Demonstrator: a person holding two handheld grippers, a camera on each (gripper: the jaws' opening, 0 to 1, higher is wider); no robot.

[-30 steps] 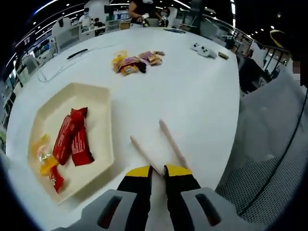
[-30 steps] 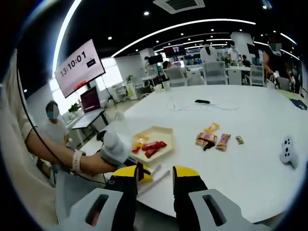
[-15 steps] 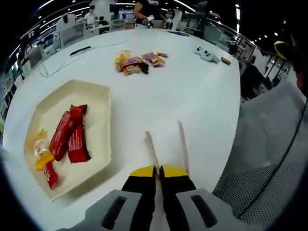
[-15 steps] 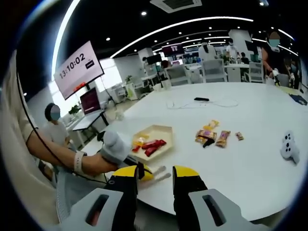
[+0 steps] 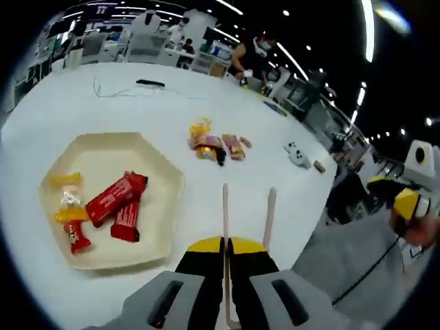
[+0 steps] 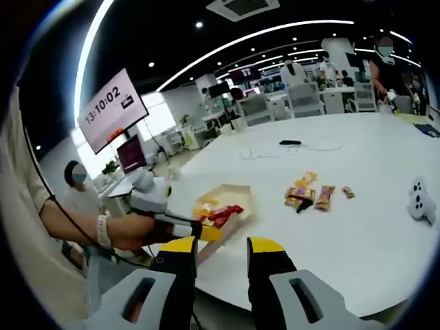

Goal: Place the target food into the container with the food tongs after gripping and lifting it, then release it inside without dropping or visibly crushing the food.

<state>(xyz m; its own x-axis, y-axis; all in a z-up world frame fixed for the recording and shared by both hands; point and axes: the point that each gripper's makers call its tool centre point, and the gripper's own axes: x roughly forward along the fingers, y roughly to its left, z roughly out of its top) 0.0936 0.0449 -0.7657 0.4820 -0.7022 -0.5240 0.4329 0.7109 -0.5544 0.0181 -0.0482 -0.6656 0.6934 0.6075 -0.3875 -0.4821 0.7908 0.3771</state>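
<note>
While the snack packets [image 5: 214, 145] lie loose on the desk [image 5: 103, 103] beyond the tray [image 5: 161, 206], my wooden tongs [image 5: 246, 206] could slip or crush one if I squeeze hard. My left claw [image 5: 223, 242] is clenched on the tongs; my right claw [image 6: 222, 242] hangs released, holding nothing.

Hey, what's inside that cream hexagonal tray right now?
The cream hexagonal tray holds two long red wrapped bars, a small red wrapped sweet and yellow wrapped sweets. Anything beneath those wrappers is covered.
</note>
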